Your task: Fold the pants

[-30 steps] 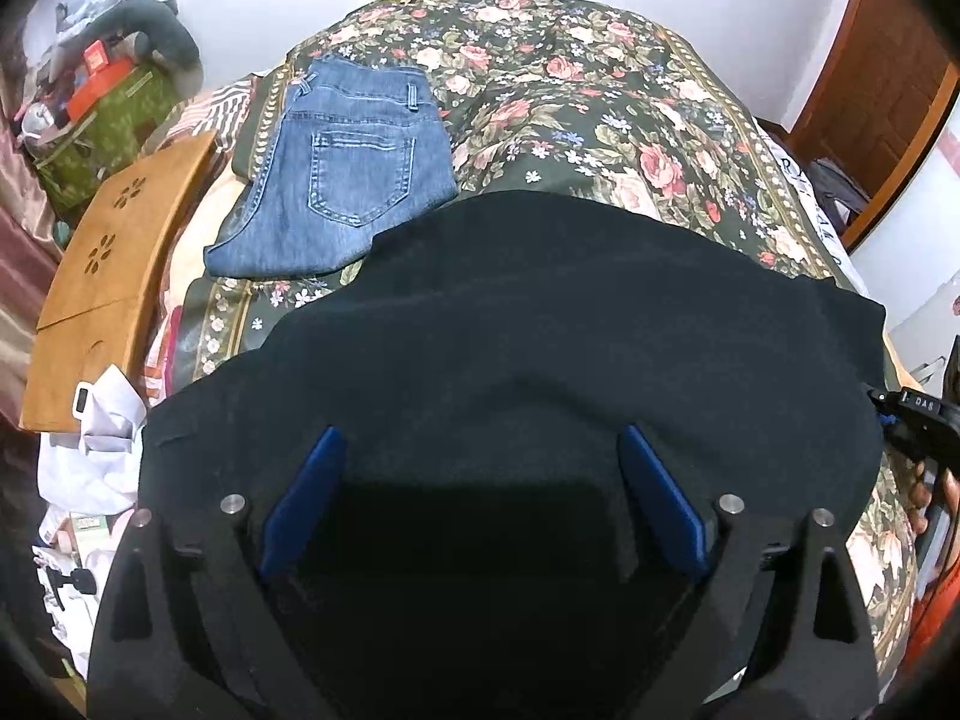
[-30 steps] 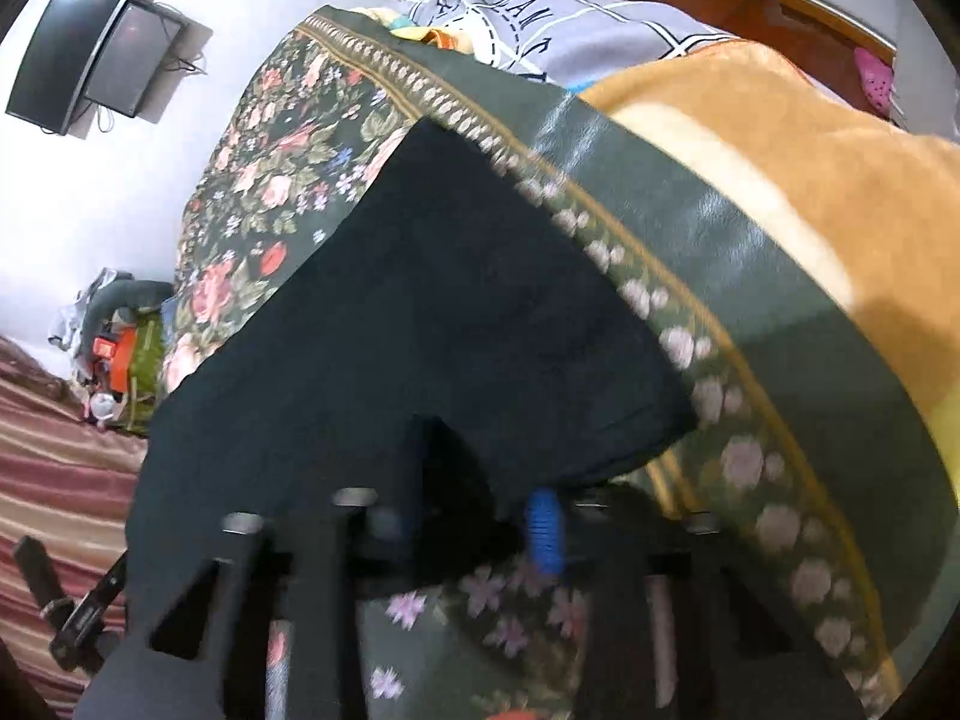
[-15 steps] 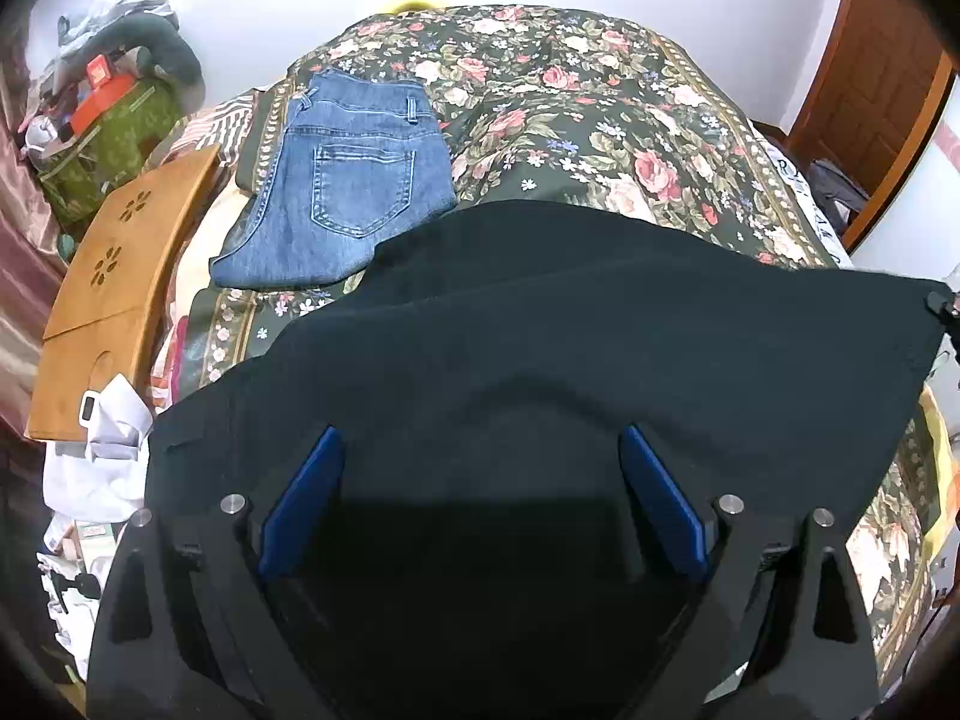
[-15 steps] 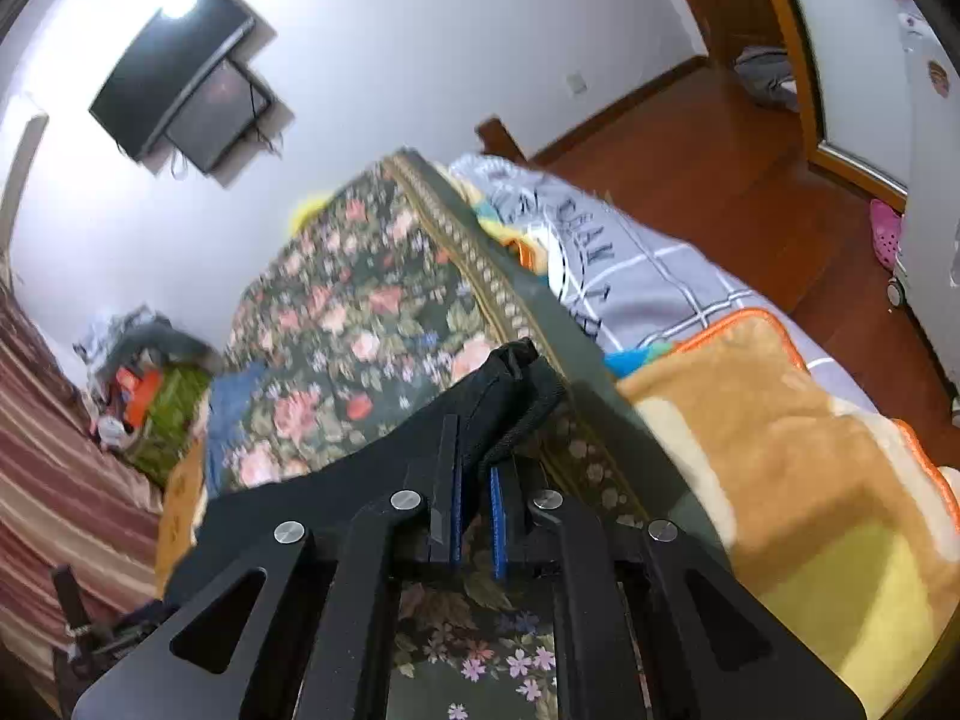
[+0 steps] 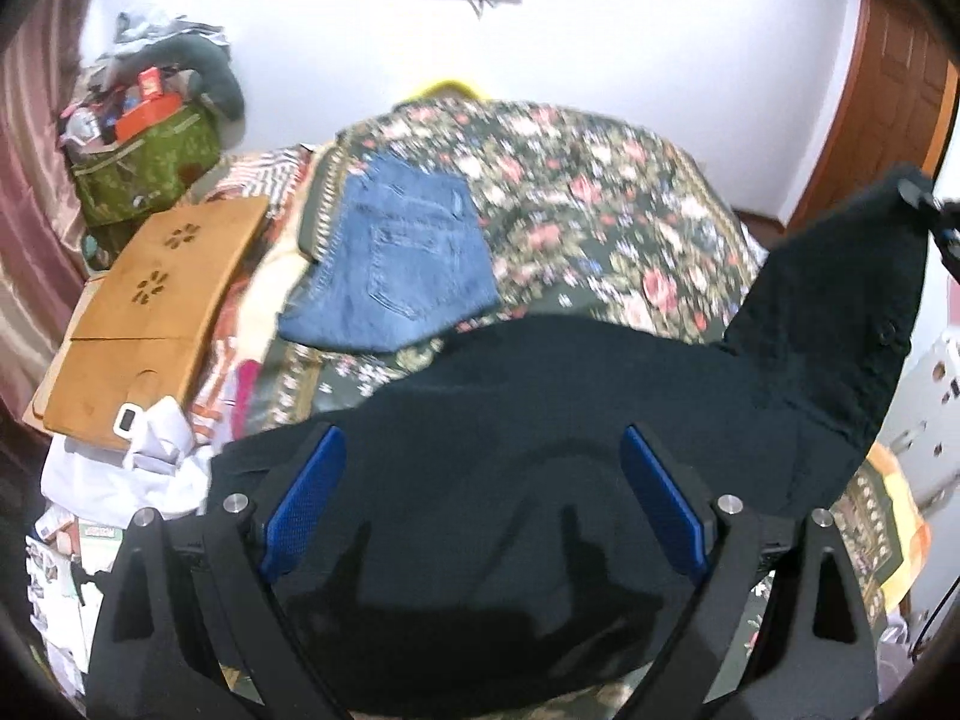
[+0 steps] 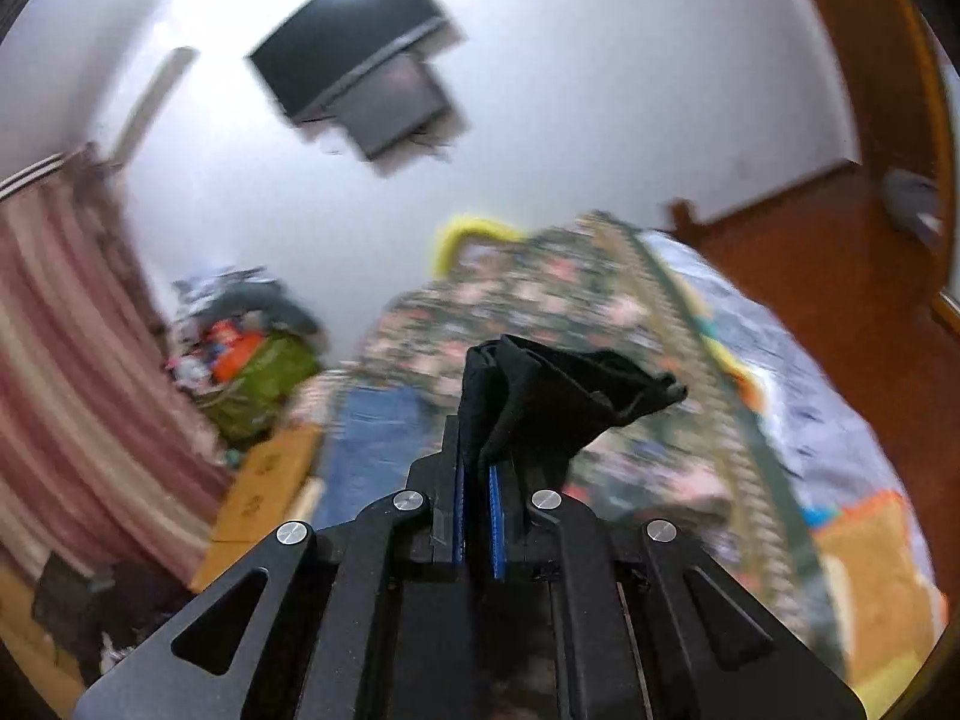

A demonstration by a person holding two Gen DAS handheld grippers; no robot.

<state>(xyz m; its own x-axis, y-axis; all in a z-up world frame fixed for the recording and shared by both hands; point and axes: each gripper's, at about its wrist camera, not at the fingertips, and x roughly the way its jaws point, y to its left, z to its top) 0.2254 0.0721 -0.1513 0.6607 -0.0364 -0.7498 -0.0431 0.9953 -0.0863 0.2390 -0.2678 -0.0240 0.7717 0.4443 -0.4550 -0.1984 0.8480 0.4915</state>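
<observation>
Above the floral bedspread [image 5: 600,192], black pants [image 5: 540,420] hang bunched in the right gripper's [image 6: 478,468] clamped jaws, left gripper's [image 5: 480,480] jaws spread.

A bed under a dark floral blanket [image 5: 600,204] carries folded blue jeans [image 5: 402,264] at far left and black pants [image 5: 540,420] spread across its near part.

Left wrist view: looks forward and down from close above the black pants [image 5: 540,420], along the left tongs [image 5: 483,501], toward the wall at 12 o'clock.
Right wrist view: tilted higher, blurred, looks over the right tongs [image 6: 478,516] at the wall and the television [image 6: 354,60].
Shared: the floral bed [image 5: 600,192], the jeans [image 5: 402,264] and the green bag [image 5: 144,162] at 10 o'clock.
</observation>
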